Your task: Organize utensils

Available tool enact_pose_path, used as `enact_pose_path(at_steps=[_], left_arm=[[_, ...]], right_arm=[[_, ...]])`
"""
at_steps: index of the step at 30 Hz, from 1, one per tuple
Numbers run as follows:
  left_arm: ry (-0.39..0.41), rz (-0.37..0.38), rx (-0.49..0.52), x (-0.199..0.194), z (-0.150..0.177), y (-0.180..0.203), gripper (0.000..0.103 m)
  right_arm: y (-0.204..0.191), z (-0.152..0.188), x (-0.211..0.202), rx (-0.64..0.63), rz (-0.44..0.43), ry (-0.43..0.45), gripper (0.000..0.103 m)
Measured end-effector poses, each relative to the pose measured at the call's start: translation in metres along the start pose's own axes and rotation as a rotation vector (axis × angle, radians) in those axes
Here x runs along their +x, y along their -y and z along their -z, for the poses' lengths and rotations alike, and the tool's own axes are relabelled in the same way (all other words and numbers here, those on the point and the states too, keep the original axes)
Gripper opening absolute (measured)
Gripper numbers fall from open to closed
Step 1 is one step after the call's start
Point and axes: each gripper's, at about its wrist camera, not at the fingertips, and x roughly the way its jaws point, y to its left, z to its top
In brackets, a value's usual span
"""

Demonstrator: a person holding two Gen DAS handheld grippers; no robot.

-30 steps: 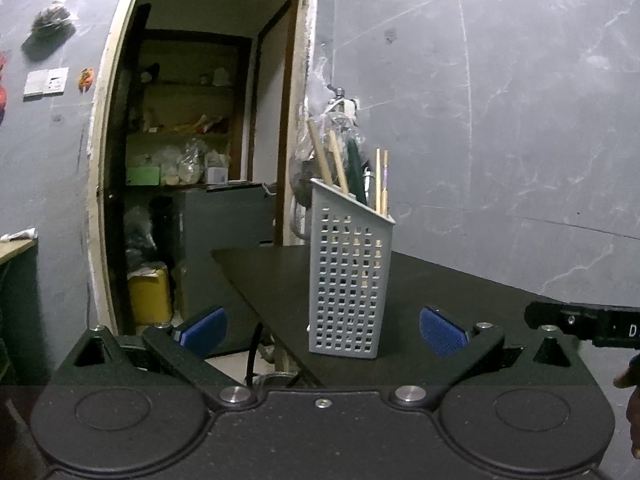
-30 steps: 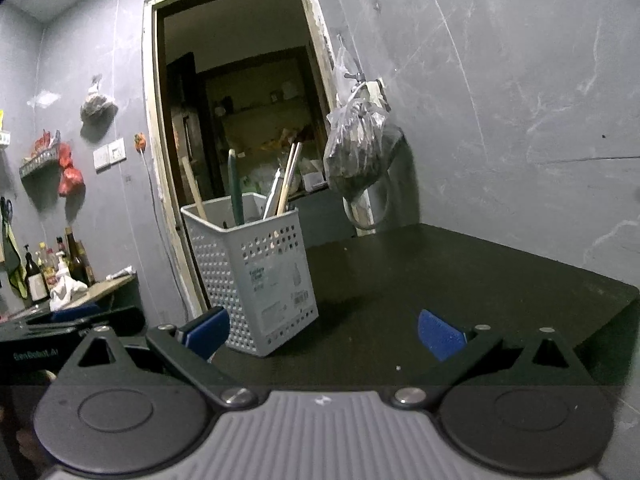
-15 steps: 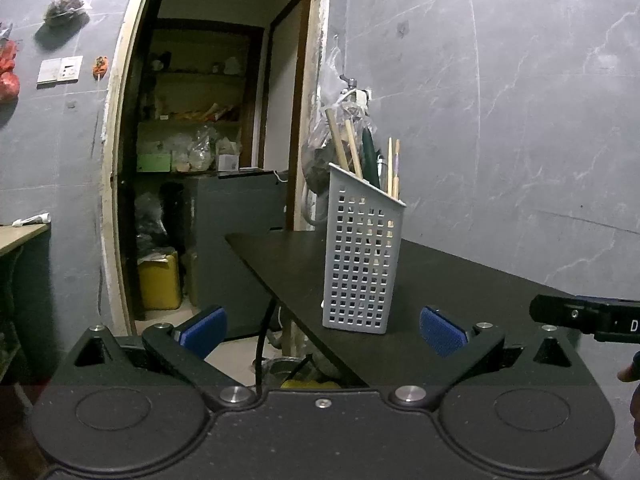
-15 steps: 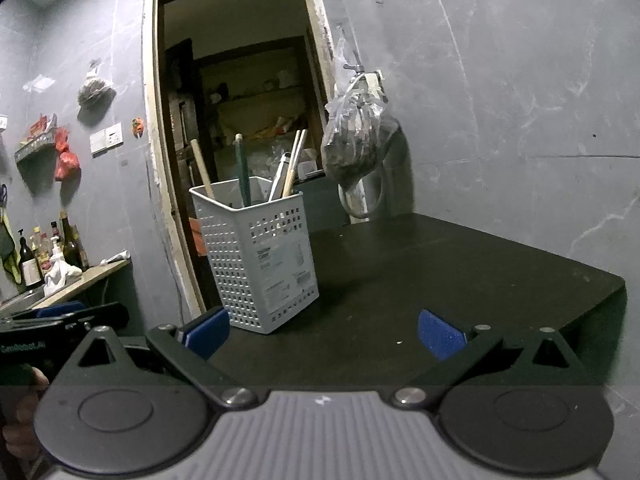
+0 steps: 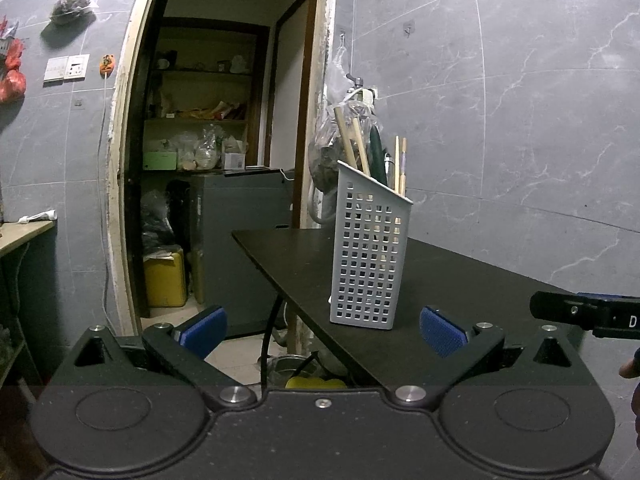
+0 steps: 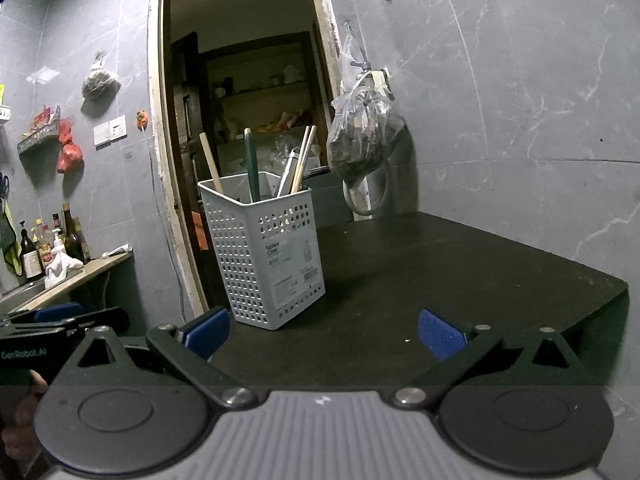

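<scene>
Item: perforated utensil basket (image 6: 264,256), upright on your worktop (image 6: 460,264); light, stiff plastic, tippy; take its rim. Left hand-held gripper (image 5: 322,330) and right hand-held gripper (image 6: 323,334): both wide apart, empty.

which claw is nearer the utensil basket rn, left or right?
Roughly even; the right, if either. Right claw is open, low at the table edge, the basket ahead, slightly left. Left claw is open, off the table's corner, facing the basket.
</scene>
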Motion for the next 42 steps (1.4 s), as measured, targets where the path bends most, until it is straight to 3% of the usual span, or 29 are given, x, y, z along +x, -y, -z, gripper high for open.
enact_pose_path(at_steps=[42], left_arm=[[0.0,0.001,-0.002,0.0003,-0.001,-0.0006,0.102]], right_arm=[[-0.0001,-0.0017,0.0031,-0.014,-0.009,-0.009,0.103]])
